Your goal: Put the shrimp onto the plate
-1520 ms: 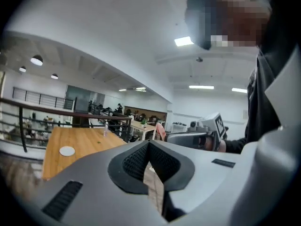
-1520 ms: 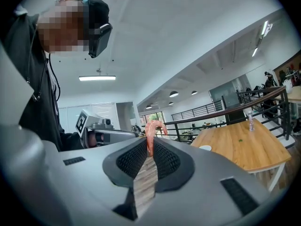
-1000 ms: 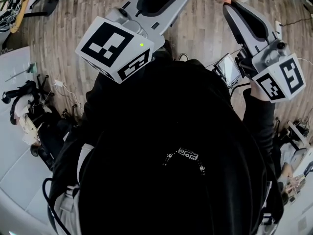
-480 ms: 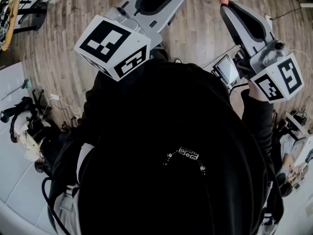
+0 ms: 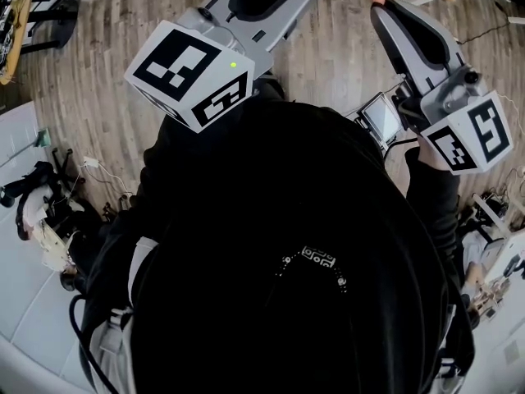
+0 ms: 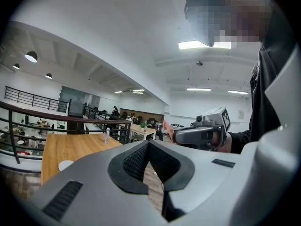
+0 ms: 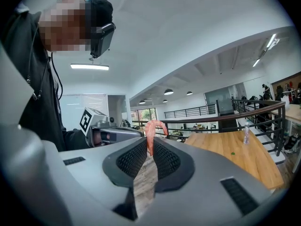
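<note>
Right gripper (image 7: pixel 151 144) is clamped on the shrimp (image 7: pixel 154 125), pink curl poking up past the tips mid-frame; the head view cuts it off at the top edge. Left gripper (image 6: pixel 148 144) is closed with nothing in it. Small white disc (image 6: pixel 65 165) at lower left, half hidden behind it.

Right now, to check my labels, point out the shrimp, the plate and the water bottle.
shrimp (image 7: pixel 149 134), right gripper view, its pink body.
plate (image 6: pixel 66 165), left gripper view, its bare white face.
water bottle (image 6: pixel 107 135), left gripper view, its middle.
</note>
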Demonstrator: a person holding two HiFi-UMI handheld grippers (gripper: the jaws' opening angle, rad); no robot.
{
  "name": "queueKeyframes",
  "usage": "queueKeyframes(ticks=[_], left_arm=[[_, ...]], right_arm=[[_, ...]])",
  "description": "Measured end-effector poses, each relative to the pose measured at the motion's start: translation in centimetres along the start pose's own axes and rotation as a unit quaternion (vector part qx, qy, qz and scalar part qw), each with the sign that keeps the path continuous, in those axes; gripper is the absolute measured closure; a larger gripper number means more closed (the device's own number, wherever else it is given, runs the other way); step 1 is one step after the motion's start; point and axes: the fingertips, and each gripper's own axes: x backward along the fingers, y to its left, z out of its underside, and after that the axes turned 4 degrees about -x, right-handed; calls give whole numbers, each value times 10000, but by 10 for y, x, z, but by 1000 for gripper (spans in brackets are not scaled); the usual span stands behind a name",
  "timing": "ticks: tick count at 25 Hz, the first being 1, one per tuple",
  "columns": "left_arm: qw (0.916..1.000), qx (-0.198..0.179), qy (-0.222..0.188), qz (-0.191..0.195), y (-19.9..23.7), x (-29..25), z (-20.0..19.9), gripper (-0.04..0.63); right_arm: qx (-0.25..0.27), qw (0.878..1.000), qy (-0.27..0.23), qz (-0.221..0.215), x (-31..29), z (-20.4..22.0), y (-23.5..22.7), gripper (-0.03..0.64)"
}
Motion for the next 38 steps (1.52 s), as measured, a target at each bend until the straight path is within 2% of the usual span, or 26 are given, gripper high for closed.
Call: queueKeyframes(ticks=[8,19,25,28,38], left_arm=[[9999,-62,-20,132,56,4,-14,597],[9996,131,-234,85,151,37,-24,597],[9998,84,-187,-27,196,48,-16,597],[9994,114,-320,-25,209,50,-15,597],[9990,188,-406,-54,234,58,-11,597]], right_arm=[[-40,9999,-30,112,-53,-23,-13,563],[188,9998,91,64,-152,-51,-4,563],[220,9996,156,35,-199,-57,0,563],[284,9994,218,9,-215,-56,2,563],[319,9985,436,-127,-248,-53,4,563]])
